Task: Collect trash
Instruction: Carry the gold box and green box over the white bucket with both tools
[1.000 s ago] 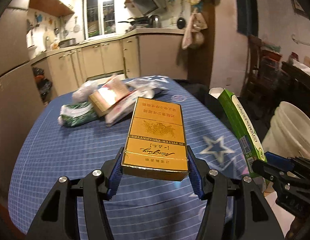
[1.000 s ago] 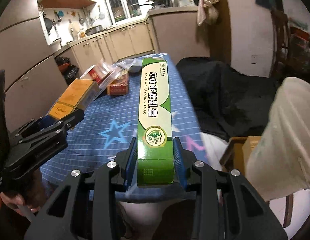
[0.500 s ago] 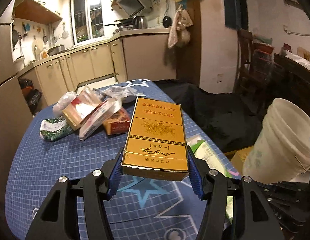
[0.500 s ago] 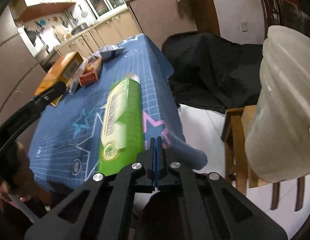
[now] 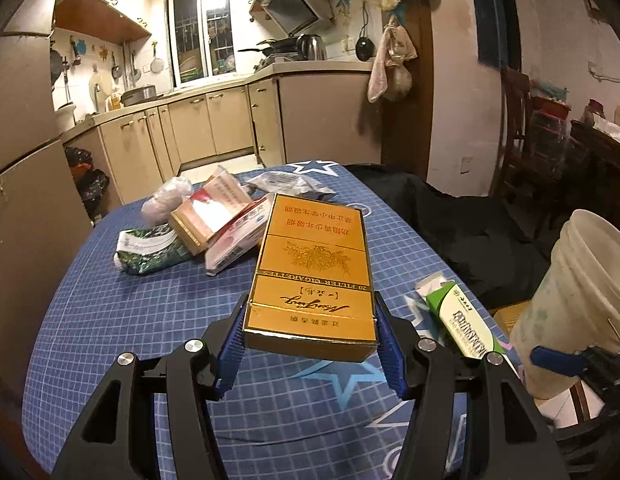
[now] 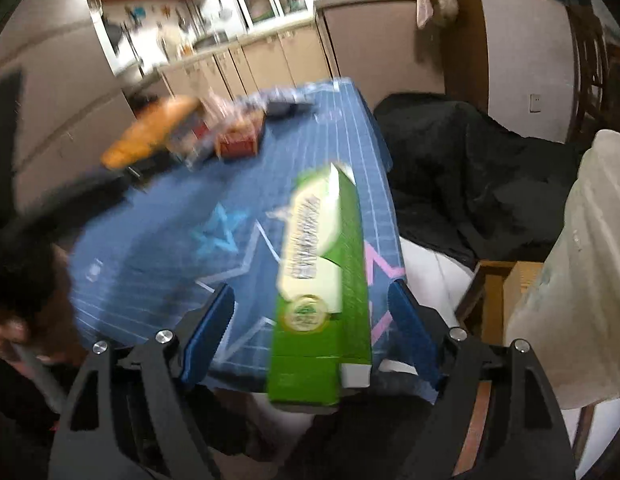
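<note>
My left gripper point(image 5: 310, 344) is shut on a gold cigarette carton point(image 5: 314, 272) and holds it above the blue star-patterned tablecloth point(image 5: 129, 312). My right gripper point(image 6: 314, 328) is open, its jaws wide apart. A long green and white box point(image 6: 322, 292) lies between them at the table's near right edge, touching neither pad; it also shows in the left wrist view point(image 5: 458, 320). A white bucket point(image 5: 578, 300) stands to the right of the table, also in the right wrist view point(image 6: 582, 264). The right wrist view is motion-blurred.
A pile of wrappers and small boxes point(image 5: 205, 224) lies on the far part of the table. A black cloth-covered seat point(image 5: 462, 224) stands behind the table's right side. A wooden stool point(image 6: 494, 292) is under the bucket. Kitchen cabinets point(image 5: 213, 128) line the back.
My right gripper went from shut beside the green box to wide open, with the box lying loose between its jaws. The left gripper still holds the gold carton, view shifted slightly left.
</note>
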{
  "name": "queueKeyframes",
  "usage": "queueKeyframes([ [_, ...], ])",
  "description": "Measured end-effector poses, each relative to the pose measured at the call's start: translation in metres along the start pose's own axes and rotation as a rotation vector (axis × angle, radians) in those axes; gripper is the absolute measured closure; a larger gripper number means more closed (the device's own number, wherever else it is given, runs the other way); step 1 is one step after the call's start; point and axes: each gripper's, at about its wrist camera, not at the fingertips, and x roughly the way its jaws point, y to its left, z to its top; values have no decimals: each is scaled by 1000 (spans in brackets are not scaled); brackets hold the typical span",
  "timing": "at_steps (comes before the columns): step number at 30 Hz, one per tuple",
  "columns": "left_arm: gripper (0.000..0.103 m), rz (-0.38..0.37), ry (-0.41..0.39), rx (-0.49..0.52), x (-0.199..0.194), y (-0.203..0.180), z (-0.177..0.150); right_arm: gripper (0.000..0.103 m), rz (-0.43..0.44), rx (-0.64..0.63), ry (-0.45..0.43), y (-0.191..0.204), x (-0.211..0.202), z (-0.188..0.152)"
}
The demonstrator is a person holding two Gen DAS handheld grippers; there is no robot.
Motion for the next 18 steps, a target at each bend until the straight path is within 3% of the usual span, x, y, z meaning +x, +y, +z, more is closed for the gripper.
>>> queueKeyframes([
  [5, 44, 10, -1, -17, -2, 8, -1, 46, -102, -111, -29, 14, 10, -11],
  [6, 44, 9, -3, -17, -3, 8, -1, 55, -113, -125, -36, 15, 12, -11],
  [9, 44, 4, -7, -13, -4, 6, -1, 66, -106, -109, -50, 8, 9, -12],
  [13, 44, -8, -7, -3, -5, 0, 0, 69, -85, -52, -85, 1, -6, -11],
  [18, 44, -32, -19, 23, -9, -14, 4, 69, -100, -1, -195, -7, -50, 2],
])
